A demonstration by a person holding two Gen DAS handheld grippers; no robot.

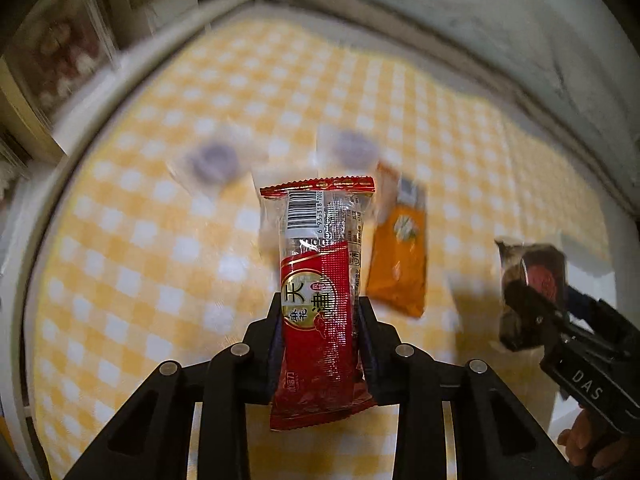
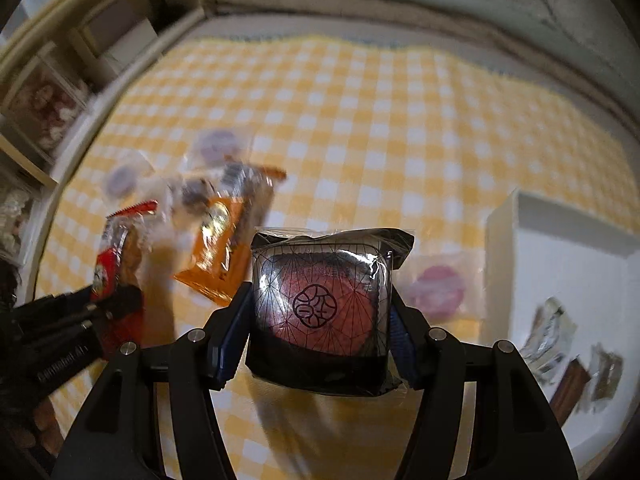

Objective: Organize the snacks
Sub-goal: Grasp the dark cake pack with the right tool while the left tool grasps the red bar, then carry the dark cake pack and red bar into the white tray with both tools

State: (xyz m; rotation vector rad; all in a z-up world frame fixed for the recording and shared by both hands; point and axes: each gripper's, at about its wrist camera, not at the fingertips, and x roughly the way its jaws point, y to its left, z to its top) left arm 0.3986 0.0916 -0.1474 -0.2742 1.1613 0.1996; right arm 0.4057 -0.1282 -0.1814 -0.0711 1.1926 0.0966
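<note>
My left gripper point(image 1: 320, 312) has its jaws pinching a red snack pack point(image 1: 320, 300) on both long sides, and the pack stands upright between them, above the table point(image 1: 120, 240) with its yellow checked cloth. Just right of these jaws lies an orange pack point(image 1: 398, 256) on the cloth. Beyond them I see two blurred clear packs with purple centres point(image 1: 212, 160).

My right gripper point(image 2: 322, 312) has its jaws closed on a black wrapped cake point(image 2: 320, 304) with a red round middle, held off the cloth. Right of these jaws a pink pack point(image 2: 438, 288) lies flat, touching a white box point(image 2: 500, 248). Inside the box are some small wrapped snacks point(image 2: 552, 336).
</note>
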